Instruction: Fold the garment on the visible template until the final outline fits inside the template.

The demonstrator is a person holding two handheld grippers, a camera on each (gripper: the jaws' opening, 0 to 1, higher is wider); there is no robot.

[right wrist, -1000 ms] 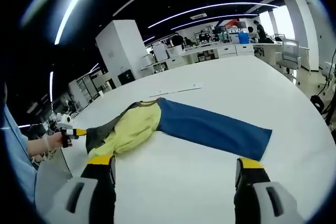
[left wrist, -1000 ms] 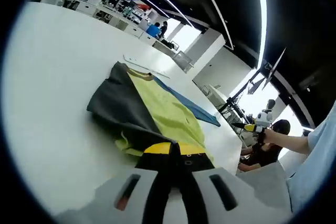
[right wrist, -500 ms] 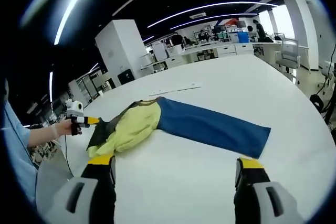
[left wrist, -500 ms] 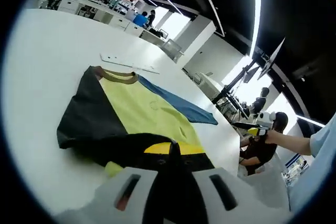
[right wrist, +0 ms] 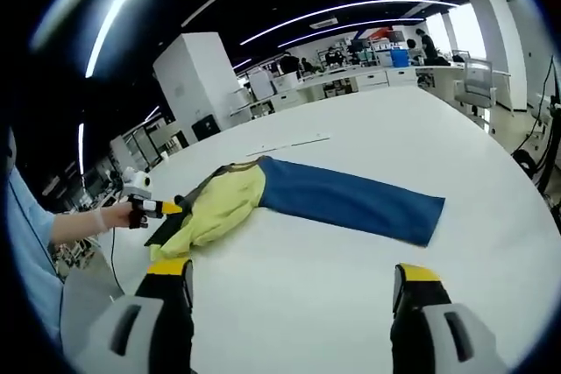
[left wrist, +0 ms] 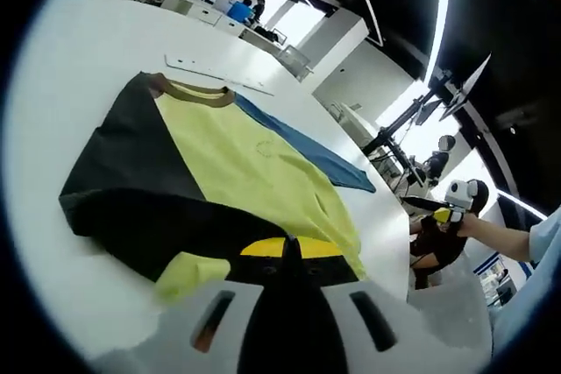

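Garment (left wrist: 228, 164) — black edge pinched in left hand-held gripper (left wrist: 292, 251) — lies ahead of spread right hand-held gripper (right wrist: 294, 282).

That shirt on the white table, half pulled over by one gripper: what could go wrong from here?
The left gripper is shut on the shirt's dark edge; a thin pinch like that might slip and let the fold drop. The blue sleeve lies stretched far out to the side, so the outline may end up too wide unless it is folded in. The right gripper is open and off the cloth, so nothing pins the shirt; a pull could drag it across the table.
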